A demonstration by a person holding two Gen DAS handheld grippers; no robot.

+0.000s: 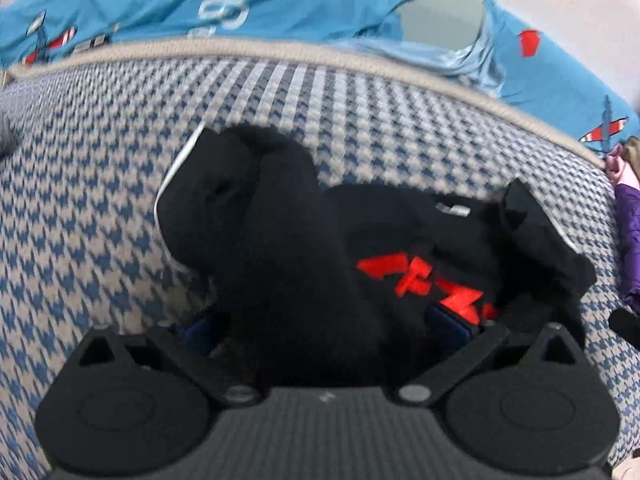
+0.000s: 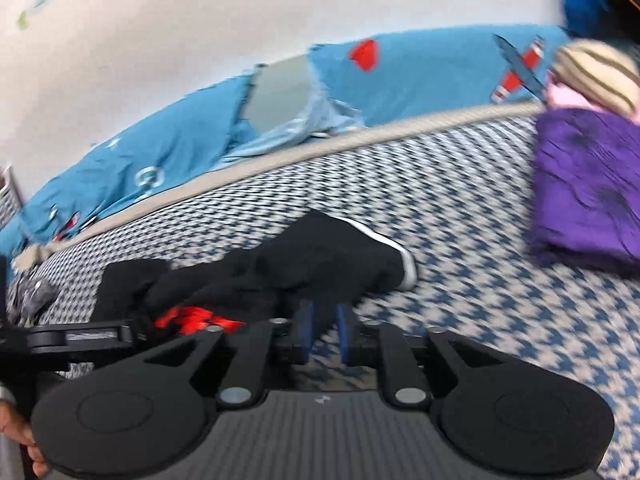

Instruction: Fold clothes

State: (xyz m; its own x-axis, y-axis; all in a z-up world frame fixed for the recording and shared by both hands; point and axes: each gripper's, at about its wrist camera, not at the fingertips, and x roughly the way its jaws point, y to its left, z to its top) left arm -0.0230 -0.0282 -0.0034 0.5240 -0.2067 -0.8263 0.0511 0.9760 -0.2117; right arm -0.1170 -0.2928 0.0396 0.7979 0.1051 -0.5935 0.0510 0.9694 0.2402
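Observation:
A black garment [image 1: 288,240] with a red print [image 1: 424,280] lies bunched on the blue-and-beige houndstooth blanket [image 1: 100,200]. My left gripper [image 1: 324,320] points down into it. Its blue pads [image 1: 448,324] stand wide apart, with the bunched cloth lying between and over them. In the right wrist view the same garment [image 2: 320,264] shows a white-striped cuff [image 2: 404,260] at its right end. My right gripper [image 2: 324,312] sits at the garment's near edge, its blue pads [image 2: 306,328] a narrow gap apart, with only blanket showing between them. The left gripper's finger [image 2: 100,334] reaches in from the left beside the red print [image 2: 192,318].
A folded purple garment [image 2: 588,188] lies at the right of the blanket, with a striped beige item [image 2: 596,76] and something pink behind it. A blue sheet with aeroplane prints [image 2: 420,68] runs along the back by the white wall. A grey cloth [image 2: 32,296] sits far left. A hand [image 2: 24,440] shows at bottom left.

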